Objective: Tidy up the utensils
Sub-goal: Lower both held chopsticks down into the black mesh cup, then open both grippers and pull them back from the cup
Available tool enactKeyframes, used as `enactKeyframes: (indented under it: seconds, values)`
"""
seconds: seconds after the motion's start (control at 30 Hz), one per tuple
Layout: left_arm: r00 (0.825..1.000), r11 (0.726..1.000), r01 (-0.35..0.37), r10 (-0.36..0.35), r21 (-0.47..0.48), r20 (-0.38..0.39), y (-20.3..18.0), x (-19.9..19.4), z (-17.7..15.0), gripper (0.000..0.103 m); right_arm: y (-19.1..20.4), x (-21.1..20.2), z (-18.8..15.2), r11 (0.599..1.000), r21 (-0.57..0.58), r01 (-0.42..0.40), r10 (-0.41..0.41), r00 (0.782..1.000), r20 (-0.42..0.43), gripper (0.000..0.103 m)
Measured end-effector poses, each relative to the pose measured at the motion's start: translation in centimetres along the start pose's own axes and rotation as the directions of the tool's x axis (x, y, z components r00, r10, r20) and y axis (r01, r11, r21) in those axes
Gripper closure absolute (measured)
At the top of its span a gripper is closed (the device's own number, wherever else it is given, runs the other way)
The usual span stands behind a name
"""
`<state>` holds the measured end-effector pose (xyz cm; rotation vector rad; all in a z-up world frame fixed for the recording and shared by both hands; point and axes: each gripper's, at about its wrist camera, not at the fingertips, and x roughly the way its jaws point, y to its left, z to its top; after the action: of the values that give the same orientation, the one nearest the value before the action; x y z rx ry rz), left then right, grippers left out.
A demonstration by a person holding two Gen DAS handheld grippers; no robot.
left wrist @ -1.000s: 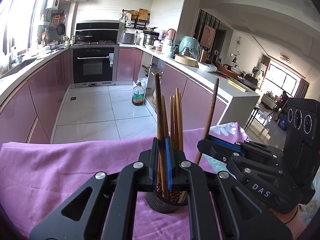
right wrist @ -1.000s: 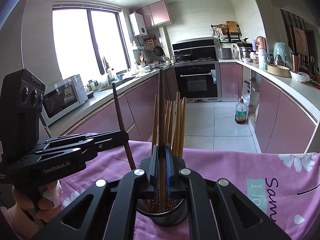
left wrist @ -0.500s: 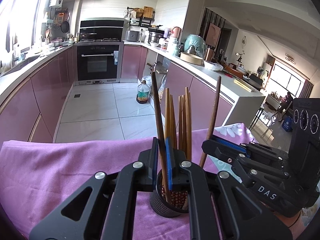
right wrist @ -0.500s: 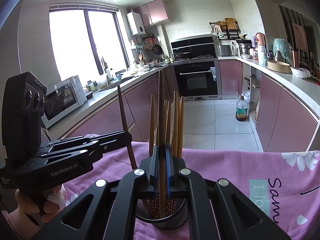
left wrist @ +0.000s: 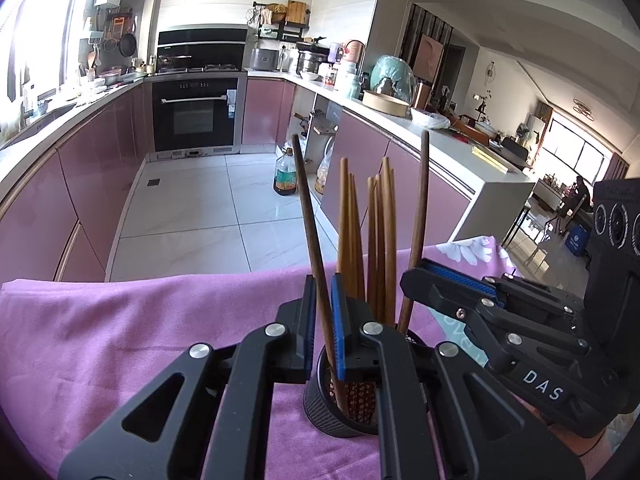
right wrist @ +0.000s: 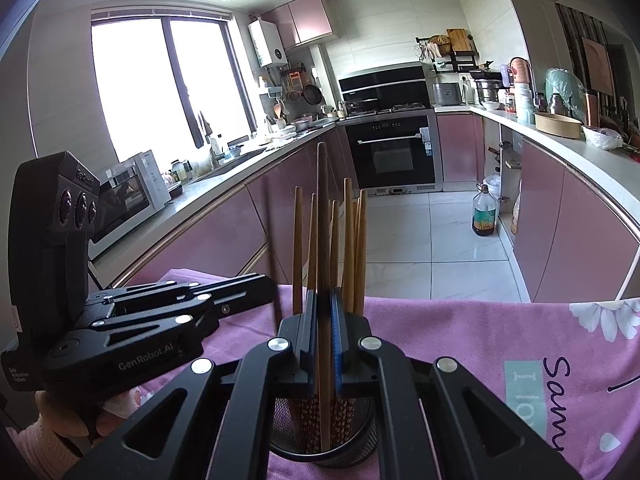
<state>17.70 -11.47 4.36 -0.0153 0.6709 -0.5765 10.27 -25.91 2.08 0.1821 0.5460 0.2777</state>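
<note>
Chopstick (right wrist: 322, 280) lower end hidden inside holder (right wrist: 362, 450); holder front behind tool.

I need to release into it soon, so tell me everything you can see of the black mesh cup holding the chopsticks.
The cup is a round black holder with mesh walls and a solid rim, standing upright on the purple cloth. It holds several light wooden chopsticks with patterned lower ends, standing nearly upright. Two darker chopsticks reach into it, one clamped in the left gripper, one in the right gripper. Both grippers sit just above its rim; contact with the rim cannot be told.
</note>
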Motion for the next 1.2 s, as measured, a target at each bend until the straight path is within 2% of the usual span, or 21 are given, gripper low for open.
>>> enactKeyframes:
  seconds: [0.17,0.37,0.43,0.57,0.63,0.7,0.73,0.77,0.8,0.87,0.9,0.93,1.2]
  values:
    - [1.0,1.0,0.007,-0.007,-0.013,-0.01,0.6,0.6,0.0,0.095,0.1,0.3,0.1,1.0,-0.002,0.003,-0.003,1.0,-0.003,0.098]
    - [1.0,1.0,0.012,-0.012,-0.015,-0.005,1.0,0.5,-0.6,0.094,0.1,0.4,-0.1,1.0,0.009,0.015,-0.015,1.0,0.003,0.093]
    - [1.0,1.0,0.006,-0.006,-0.012,0.001,1.1,0.3,-1.0,0.082,0.1,0.2,-0.3,1.0,0.011,0.019,-0.019,1.0,0.007,0.089]
    - [0.999,1.0,-0.012,0.013,-0.017,0.032,1.5,-0.6,-2.0,0.063,0.3,-0.8,-0.9,0.999,-0.007,0.031,-0.031,0.999,0.022,0.075]
    - [0.998,0.999,-0.031,0.032,-0.022,0.059,1.8,-1.3,-2.5,0.037,0.5,-1.7,-1.4,0.999,-0.021,0.044,-0.043,0.998,0.042,0.065]
    - [0.994,0.998,-0.057,0.059,-0.026,0.091,2.2,-2.1,-3.0,0.023,0.8,-2.7,-2.0,0.997,-0.041,0.065,-0.062,0.996,0.066,0.047]
    - [0.991,0.997,-0.075,0.077,-0.026,0.113,2.4,-2.7,-3.4,0.017,0.9,-3.1,-2.3,0.996,-0.051,0.076,-0.072,0.994,0.078,0.043]
    - [0.988,0.996,-0.086,0.088,-0.024,0.127,2.5,-3.1,-3.8,0.014,1.1,-3.7,-2.8,0.994,-0.057,0.095,-0.09,0.991,0.097,0.034]
    - [0.982,0.994,-0.107,0.109,-0.022,0.153,2.7,-3.9,-4.3,0.005,1.0,-4.2,-3.1,0.993,-0.057,0.103,-0.097,0.99,0.106,0.027]
    - [0.974,0.991,-0.128,0.132,-0.03,0.185,3.2,-5.1,-5.0,0.006,1.1,-4.8,-4.0,0.99,-0.065,0.128,-0.12,0.986,0.12,0.02]
    - [0.971,0.99,-0.134,0.138,-0.032,0.197,3.5,-5.7,-5.5,0.006,1.2,-5.1,-4.4,0.987,-0.067,0.146,-0.137,0.982,0.127,0.01]
    - [0.967,0.989,-0.146,0.149,-0.034,0.207,3.7,-6.1,-6.0,0.006,1.3,-5.3,-4.9,0.985,-0.071,0.16,-0.15,0.979,0.135,0.005]
    - [0.934,0.975,-0.209,0.222,-0.077,0.279,5.1,-10.5,-10.1,0.006,2.3,-6.7,-6.9,0.977,-0.075,0.2,-0.186,0.969,0.161,0.006]
